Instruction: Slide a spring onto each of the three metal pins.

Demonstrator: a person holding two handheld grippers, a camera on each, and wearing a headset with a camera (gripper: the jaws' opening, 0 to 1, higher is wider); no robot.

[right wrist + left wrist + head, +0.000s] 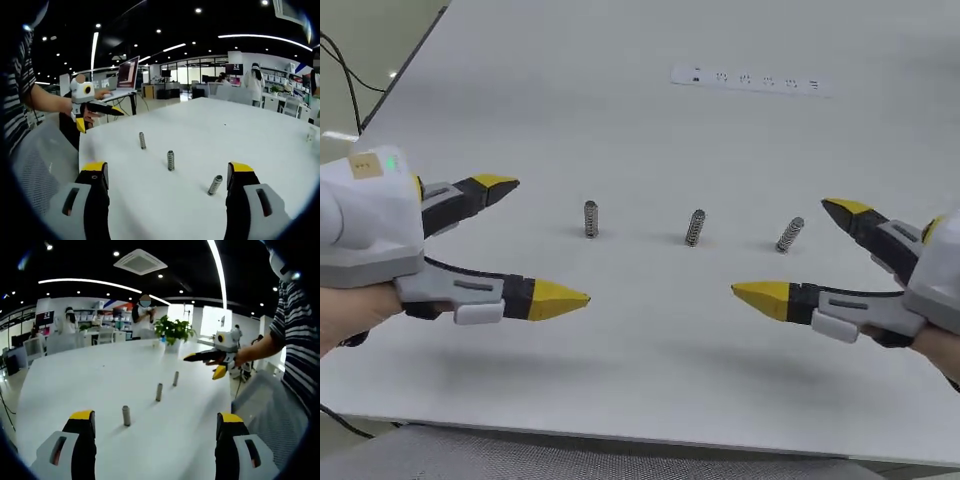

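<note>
Three short metal pins stand in a row on the white table, each with a coil spring around it: left spring [591, 219], middle spring [695, 227], right spring [790, 235], which leans. The same row shows in the left gripper view, with the nearest spring [126, 415] ahead, and in the right gripper view, with the leaning spring [215, 184] closest. My left gripper [538, 240] is open at the left of the row with nothing between its yellow-tipped fingers. My right gripper [804, 250] is open at the right, also holding nothing.
A white power strip [750, 80] lies flat at the back of the table [620, 120]. Black cables [345, 75] hang off the table's left edge. The table's near edge runs just below both grippers. People and desks stand far behind in the office.
</note>
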